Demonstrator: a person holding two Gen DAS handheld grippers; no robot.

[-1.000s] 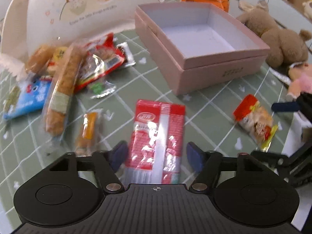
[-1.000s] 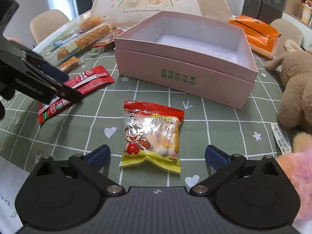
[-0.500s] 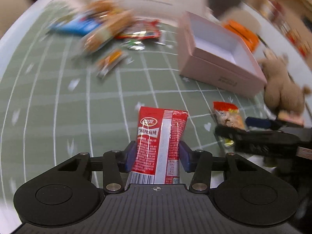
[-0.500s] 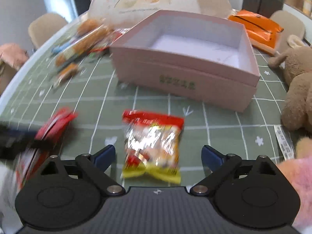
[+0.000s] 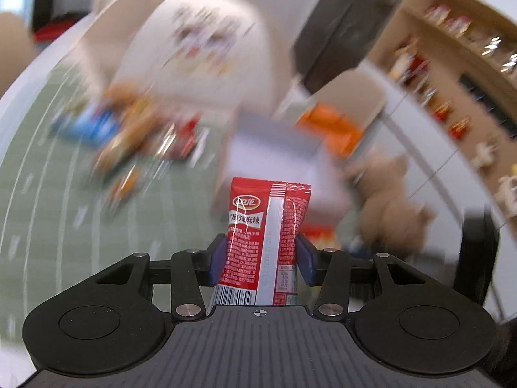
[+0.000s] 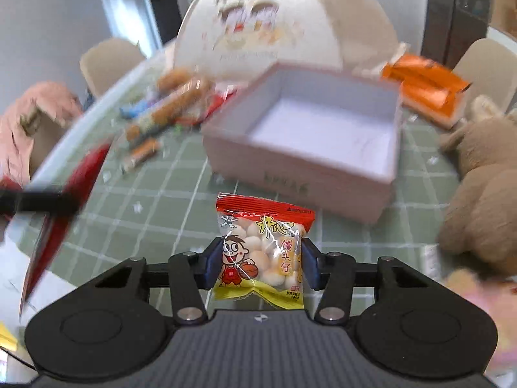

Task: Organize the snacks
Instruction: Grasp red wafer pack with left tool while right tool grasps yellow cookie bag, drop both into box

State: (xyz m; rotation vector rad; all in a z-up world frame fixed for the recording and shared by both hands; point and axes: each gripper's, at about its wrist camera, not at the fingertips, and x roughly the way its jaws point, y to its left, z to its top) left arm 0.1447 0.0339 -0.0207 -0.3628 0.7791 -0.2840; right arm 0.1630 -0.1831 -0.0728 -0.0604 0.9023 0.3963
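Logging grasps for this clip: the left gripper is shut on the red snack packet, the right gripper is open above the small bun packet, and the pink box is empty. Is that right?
Not quite. The right gripper is not open above the bun packet; in the right wrist view it is shut on it, both pads pressing its sides. The left gripper is indeed shut on the red snack packet, and the pink box shows empty.

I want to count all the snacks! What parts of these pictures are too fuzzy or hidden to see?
- Snack pile, left wrist view: motion blur smears the packets together, so no count.
- Pink box, left wrist view: blurred, partly behind the red packet.
- Red packet's bottom edge: hidden by the left gripper.
- Pile behind the box, right wrist view: blurred, partly hidden.
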